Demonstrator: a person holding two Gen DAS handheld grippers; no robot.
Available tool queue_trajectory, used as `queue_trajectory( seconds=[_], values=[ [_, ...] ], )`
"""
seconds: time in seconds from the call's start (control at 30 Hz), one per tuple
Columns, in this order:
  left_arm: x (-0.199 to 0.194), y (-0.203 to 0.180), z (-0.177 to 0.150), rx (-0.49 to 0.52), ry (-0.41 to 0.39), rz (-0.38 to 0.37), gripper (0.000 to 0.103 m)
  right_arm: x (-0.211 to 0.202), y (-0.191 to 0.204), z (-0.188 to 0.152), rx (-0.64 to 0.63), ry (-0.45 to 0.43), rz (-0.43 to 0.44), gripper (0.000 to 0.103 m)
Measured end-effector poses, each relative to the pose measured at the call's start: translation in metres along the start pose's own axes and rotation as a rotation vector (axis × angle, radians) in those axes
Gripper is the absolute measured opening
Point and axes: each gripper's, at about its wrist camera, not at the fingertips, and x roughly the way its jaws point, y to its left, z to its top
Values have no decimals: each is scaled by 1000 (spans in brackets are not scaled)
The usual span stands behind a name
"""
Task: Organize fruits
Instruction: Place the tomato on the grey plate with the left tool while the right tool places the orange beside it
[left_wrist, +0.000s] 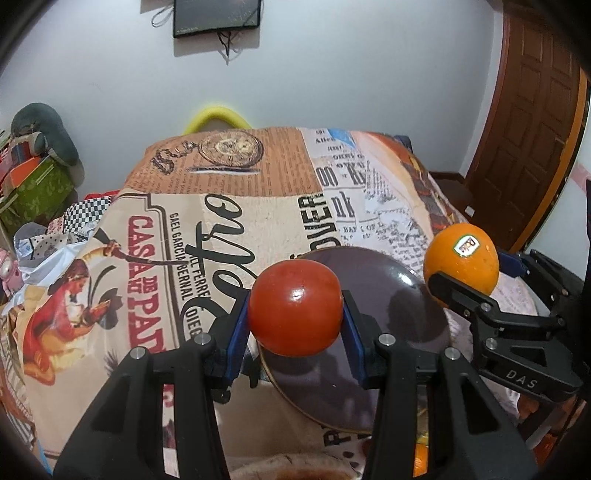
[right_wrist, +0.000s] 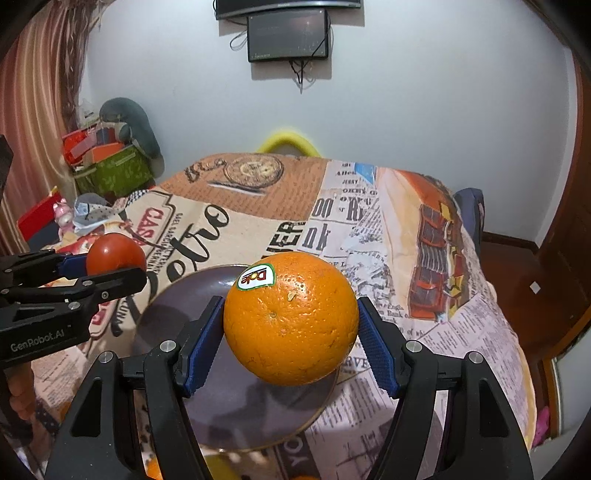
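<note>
Glossy plate (right_wrist: 173, 310), possibly ceramic; printed cloth (left_wrist: 266, 192)

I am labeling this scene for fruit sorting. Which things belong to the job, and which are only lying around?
Job:
tomato in left hand-held gripper
orange in right hand-held gripper
dark plate

Lying around:
printed cloth
green box
wall screen

The left gripper (left_wrist: 295, 314) is closed on a red tomato (left_wrist: 294, 307), its blue pads (left_wrist: 236, 332) pressed against the fruit's two sides so that it sits between the fingertips. The right gripper (right_wrist: 291, 325) clamps an orange (right_wrist: 291, 318) the same way, blue pads (right_wrist: 376, 350) flanking it. The two grippers hang side by side, near each other, fingers pointing forward.
</note>
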Motion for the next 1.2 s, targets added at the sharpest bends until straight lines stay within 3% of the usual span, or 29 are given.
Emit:
queue_trajectory(
  seconds=[0.4, 0.83, 0.97, 1.2],
  values=[
    [35, 2, 3, 33, 96, -26, 46, 38, 4, -6, -35, 105, 18, 67],
    [24, 5, 4, 32, 55, -17, 47, 58, 5, -15, -45, 220, 48, 68],
    [17, 6, 3, 29, 47, -11, 47, 53, 2, -17, -23, 221, 53, 68],
    [-6, 8, -1, 2, 25, -1, 48, 21, 4, -9, -35, 137, 19, 75]
  ],
)
